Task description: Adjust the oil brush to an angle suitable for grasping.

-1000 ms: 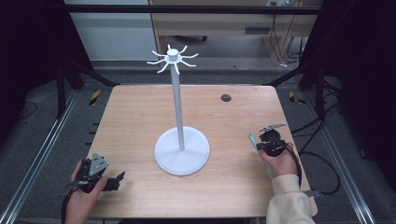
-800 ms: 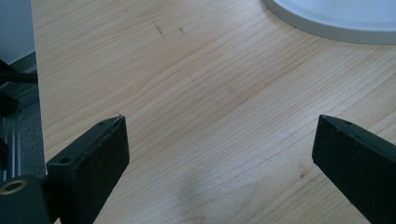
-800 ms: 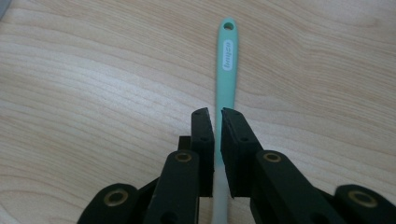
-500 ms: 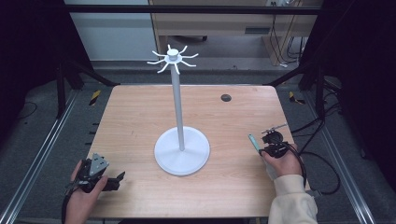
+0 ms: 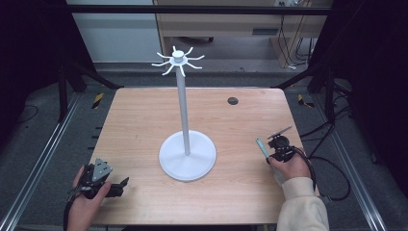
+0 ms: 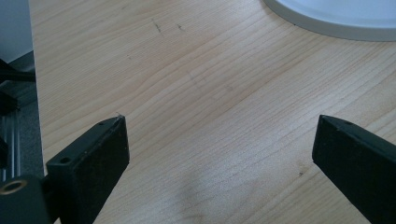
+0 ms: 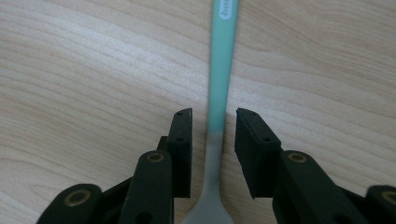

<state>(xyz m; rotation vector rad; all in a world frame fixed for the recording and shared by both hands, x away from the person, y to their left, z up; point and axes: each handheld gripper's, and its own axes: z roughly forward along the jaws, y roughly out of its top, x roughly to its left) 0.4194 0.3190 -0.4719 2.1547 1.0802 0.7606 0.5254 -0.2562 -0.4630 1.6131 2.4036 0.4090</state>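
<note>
A wooden table [image 5: 144,125] has one tall white stand [image 5: 187,155] in the middle, with a round flat base, a thin pole and little curved arms sticking out at the top. Nothing hangs on the arms. The stand sits between the two grippers, so it is in the way from one side to the other. One small dark round spot [image 5: 233,100] is on the far part of the table, well apart from everything else. There are two grippers, one in each hand. The left gripper [image 6: 219,154] is near the front left corner of the table, and its two black jaws are wide apart with just bare wood between them; the edge of the white base shows at the top of the left gripper view. The right gripper [image 7: 212,140] is on the right side of the table. Its jaws are close together with a small gap on each side of one long thin tool [image 7: 221,70] that has a mint green handle and a grey end. The tool lies flat on the table and runs between the jaws, but they do not squeeze it. In the high view the tool [image 5: 262,148] points away from the right hand [image 5: 288,166].
</note>
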